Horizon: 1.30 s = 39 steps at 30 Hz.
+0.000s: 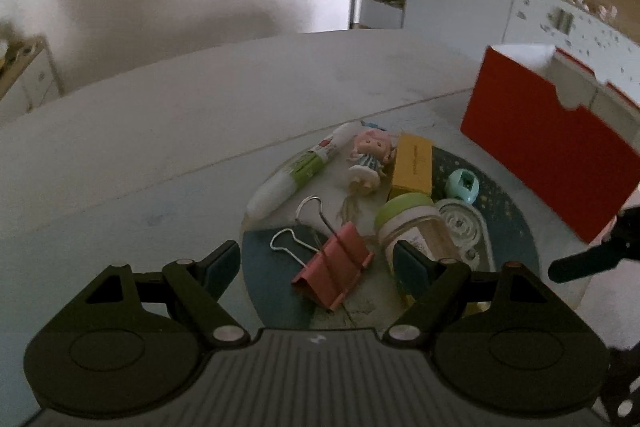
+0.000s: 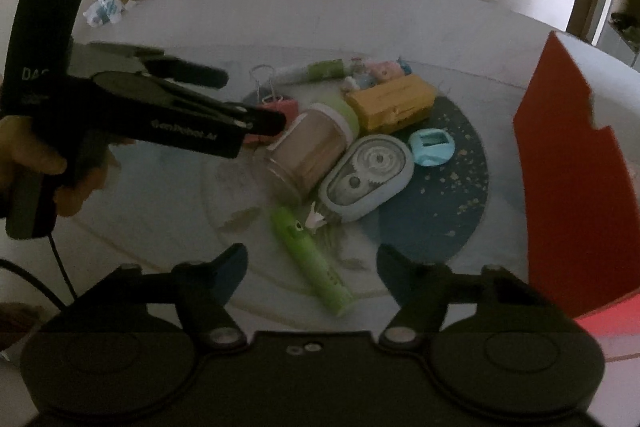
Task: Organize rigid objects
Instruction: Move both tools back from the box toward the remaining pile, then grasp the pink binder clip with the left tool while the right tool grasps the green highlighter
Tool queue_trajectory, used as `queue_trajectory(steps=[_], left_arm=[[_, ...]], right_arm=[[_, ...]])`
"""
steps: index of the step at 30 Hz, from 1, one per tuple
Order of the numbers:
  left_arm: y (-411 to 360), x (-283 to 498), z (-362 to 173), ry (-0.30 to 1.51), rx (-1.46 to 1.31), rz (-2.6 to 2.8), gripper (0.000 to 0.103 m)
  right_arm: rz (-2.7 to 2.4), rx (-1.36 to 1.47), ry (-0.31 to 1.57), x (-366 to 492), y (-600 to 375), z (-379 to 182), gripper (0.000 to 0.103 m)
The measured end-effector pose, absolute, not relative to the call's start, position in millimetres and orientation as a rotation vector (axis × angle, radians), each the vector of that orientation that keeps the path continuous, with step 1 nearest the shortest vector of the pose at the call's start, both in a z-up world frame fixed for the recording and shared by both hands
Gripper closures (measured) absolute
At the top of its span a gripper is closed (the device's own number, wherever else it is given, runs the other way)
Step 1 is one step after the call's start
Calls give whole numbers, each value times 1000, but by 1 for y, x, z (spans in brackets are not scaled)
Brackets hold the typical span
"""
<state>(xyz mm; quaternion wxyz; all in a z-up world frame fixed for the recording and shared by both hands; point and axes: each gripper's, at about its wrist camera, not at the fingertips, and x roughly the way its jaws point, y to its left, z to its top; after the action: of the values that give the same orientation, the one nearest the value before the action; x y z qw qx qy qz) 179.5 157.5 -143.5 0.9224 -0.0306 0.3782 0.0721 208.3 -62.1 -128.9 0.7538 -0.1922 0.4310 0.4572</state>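
Two in play: right hand-held gripper (image 2: 312, 255) half-open and empty, poised just above the lime-green plastic marker pen (image 2: 320, 275) on the round dark-blue speckled mat (image 2: 452, 211). Pen's long axis slanted between the fingertips, far end up-left, near end down-right, so probably calling for a slight wrist roll before closing. Nearer to the right hand than the left. Just beyond its far end: pale-blue correction-tape dispenser (image 2: 366, 175), perhaps touching, too blurred to say; beside that, a toppled clear jar with a green lid (image 2: 308, 151). Left hand-held gripper (image 1: 316, 255) spread wide, holding nothing, aimed at the pink metal binder clip (image 1: 334, 269). Tall red cardboard box (image 2: 576, 167) upright on the grey tabletop (image 1: 160, 115), right of the mat, likely the destination.
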Motion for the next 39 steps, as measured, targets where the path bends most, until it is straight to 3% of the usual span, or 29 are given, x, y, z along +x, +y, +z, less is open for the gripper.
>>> queue_trajectory(steps=[6,10,13,20,24,26,31,39], left_arm=[[154,182,-150,748,32,113,20],[152,185,-153,748,82,64,30],[154,189,-157,762,86,44,41],[148,193,-162,767,125,1,50],[149,194,-167,787,110,-19,61],[148,195,-167,789,104,-19,63],[144,194,-166,797,117,-12,67],[140,187,-163,819,74,52,69]], right_arm=[[1003,-446,954,211,-57,-136,58],[1012,-465,959,210,-53,-138,66],[1014,-473,959,211,-51,-138,70],[1020,-488,953,206,-46,-139,73],[1024,-487,952,205,-44,-140,74],[1034,-497,947,202,-41,-141,74],[1051,-517,933,192,-37,-140,86],[1022,-467,938,188,-49,-133,88]])
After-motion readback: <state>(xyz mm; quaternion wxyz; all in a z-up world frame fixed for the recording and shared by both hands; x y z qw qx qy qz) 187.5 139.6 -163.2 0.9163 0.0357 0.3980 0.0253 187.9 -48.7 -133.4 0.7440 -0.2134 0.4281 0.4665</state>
